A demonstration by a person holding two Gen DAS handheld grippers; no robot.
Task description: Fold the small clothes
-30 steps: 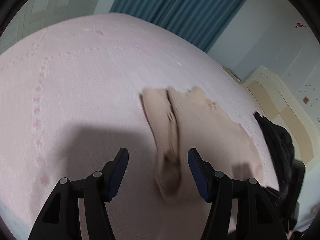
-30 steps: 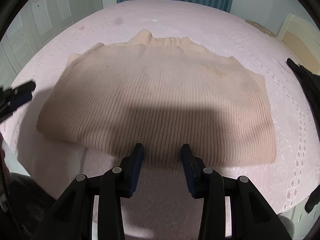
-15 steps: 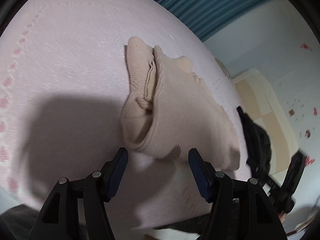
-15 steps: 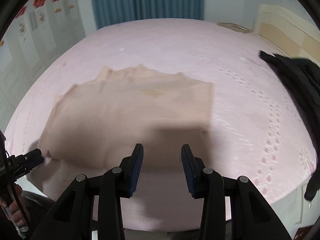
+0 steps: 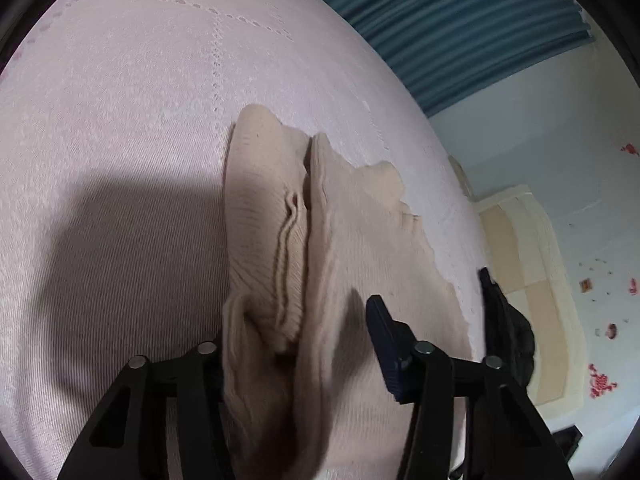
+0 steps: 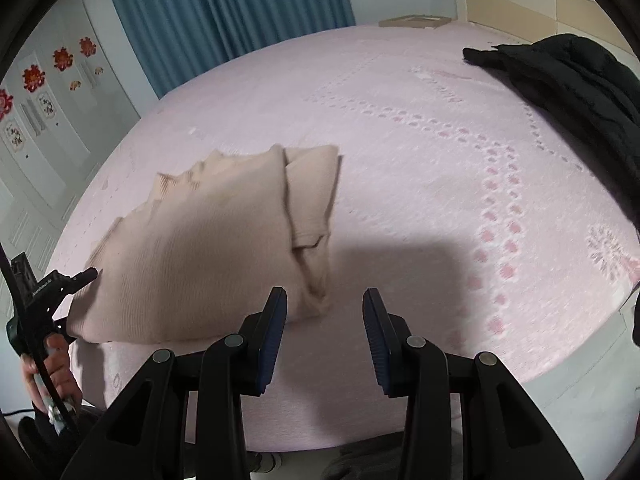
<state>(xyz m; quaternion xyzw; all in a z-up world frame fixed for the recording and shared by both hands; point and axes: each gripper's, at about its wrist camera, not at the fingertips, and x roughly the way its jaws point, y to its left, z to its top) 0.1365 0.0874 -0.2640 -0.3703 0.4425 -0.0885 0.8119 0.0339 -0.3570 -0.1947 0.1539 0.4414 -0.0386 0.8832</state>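
While closing, left tool (image 5: 304,340) straddles beige sweater's (image 5: 352,248) edge, bed (image 5: 120,120)

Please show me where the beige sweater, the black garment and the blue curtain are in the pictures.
beige sweater (image 6: 192,248): right wrist view, on its ribbed body.
black garment (image 6: 568,92): right wrist view, on its bulky middle.
blue curtain (image 6: 224,12): right wrist view, on its pleats.

- The beige ribbed-knit sweater (image 6: 208,240) lies partly folded on the pink bedspread, near its front edge and left of centre.
- Its collar points to the far side.
- One sleeve (image 6: 312,208) is folded along the right edge, cuff nearest.
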